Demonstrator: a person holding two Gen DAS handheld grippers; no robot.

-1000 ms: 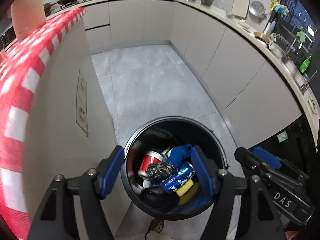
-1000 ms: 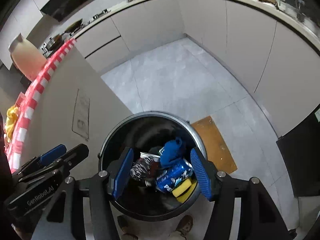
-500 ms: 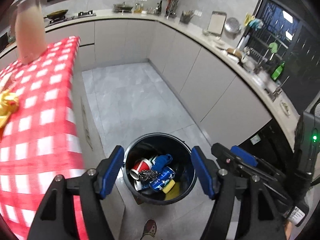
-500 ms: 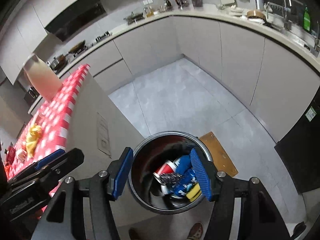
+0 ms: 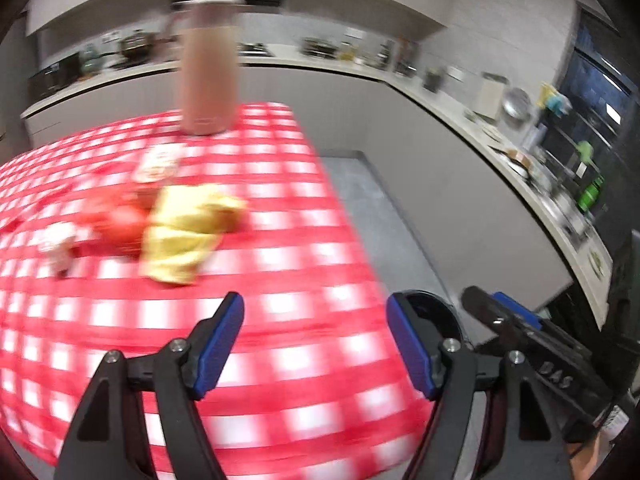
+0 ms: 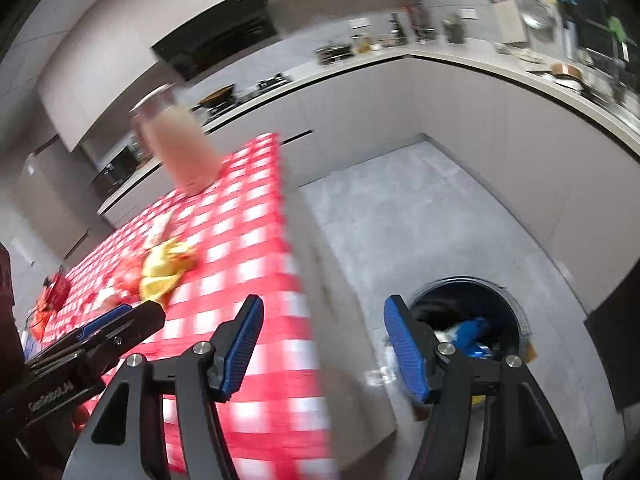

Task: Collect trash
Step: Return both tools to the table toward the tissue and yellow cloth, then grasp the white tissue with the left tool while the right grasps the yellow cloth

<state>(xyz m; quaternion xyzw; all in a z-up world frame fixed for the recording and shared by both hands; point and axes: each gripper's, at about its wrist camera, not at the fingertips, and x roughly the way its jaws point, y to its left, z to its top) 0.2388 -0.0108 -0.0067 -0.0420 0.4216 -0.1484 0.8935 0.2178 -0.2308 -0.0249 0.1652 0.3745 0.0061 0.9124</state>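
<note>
My left gripper [image 5: 316,344] is open and empty above the near edge of a red-and-white checked table [image 5: 288,216]. A crumpled yellow wrapper [image 5: 188,232] lies ahead of it, with red trash [image 5: 120,220] and a pale scrap [image 5: 60,244] to its left. My right gripper [image 6: 324,348] is open and empty, over the table's right edge. A black round bin [image 6: 476,316] on the floor holds blue trash [image 6: 472,332]. The yellow wrapper [image 6: 168,268] also shows in the right wrist view. The frames are motion-blurred.
A tall pink jug [image 5: 208,68] stands at the table's far end. A small round white item [image 5: 158,162] lies near it. Grey cabinets and a cluttered counter [image 5: 500,136] curve along the right. Grey tiled floor [image 6: 420,216] lies between table and cabinets.
Both grippers have risen from over the bin and swung left toward the tabletop. The bin has dropped to the lower right. Both stay open and empty.
</note>
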